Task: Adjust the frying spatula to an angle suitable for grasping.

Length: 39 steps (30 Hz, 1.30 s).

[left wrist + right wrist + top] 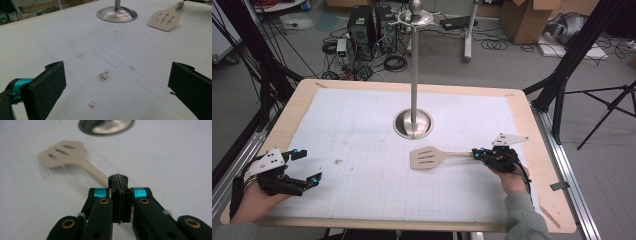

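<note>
The right tongs are shut tight on the thin handle of a pale beige slotted spatula. In the right gripper view the two black pads press together with the handle coming out from between them. The flat end of the spatula, with its three long holes, points to the left, toward the middle of the counter. It sits low over the white squared sheet, just in front of the round shiny metal base of a tall silver pole. I cannot tell if the flat end rests on the sheet or floats a little above it.

The left tongs are far away, near the left front corner of the counter. They are wide open and nothing is between them. In the left gripper view the two black pads stand far apart over the sheet, with a small dark smudge on the sheet between them. A person's hand holds each of the tongs, and a grey sleeve covers the right arm.
</note>
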Motion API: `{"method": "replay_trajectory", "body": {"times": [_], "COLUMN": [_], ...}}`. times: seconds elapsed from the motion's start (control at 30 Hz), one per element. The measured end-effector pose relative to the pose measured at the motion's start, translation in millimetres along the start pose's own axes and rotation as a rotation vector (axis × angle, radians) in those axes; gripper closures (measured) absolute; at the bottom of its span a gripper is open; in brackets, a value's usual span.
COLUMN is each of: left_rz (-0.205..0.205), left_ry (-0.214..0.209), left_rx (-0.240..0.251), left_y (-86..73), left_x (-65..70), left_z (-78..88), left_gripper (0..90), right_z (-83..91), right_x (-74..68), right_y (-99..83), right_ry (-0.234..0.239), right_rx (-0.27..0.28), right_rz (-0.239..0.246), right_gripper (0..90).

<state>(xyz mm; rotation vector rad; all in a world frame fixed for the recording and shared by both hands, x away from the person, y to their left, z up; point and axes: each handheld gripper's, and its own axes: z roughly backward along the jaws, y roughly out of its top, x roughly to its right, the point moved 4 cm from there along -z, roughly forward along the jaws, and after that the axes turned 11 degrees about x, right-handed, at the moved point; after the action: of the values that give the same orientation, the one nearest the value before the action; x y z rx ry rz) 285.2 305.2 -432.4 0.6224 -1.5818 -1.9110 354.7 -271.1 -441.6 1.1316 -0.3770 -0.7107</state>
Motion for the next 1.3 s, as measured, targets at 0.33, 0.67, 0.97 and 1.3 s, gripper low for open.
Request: {"method": "replay_trajectory", "body": {"times": [0.33, 0.67, 0.97, 1.3], "left_rz": [0.0, 0.002, 0.004, 0.004], "left_ry": [0.003, 0.01, 0.009, -0.003], "left_rx": [0.004, -0.002, 0.004, 0.015], "left_y": [0.0, -1.4, -0.9, 1.8], "left_x": [-1.2, -1.3, -2.2, -1.8], "left_z": [2.6, 4.2, 4.6, 0.3], "left_gripper": [2.0, 2.0, 2.0, 2.0], "right_z": [-44.8, -49.0, -49.6, -26.4], "right_x": [-32.0, -26.8, -24.9, -39.6], "right_y": [18.2, 19.6, 17.7, 9.9], "right_ry": [0.115, 0.093, 0.079, 0.099], "right_rx": [-0.077, -0.048, -0.065, -0.036], "right_rz": [0.077, 0.058, 0.021, 0.012], "right_gripper": [90.0, 90.0, 90.0, 90.0]}}
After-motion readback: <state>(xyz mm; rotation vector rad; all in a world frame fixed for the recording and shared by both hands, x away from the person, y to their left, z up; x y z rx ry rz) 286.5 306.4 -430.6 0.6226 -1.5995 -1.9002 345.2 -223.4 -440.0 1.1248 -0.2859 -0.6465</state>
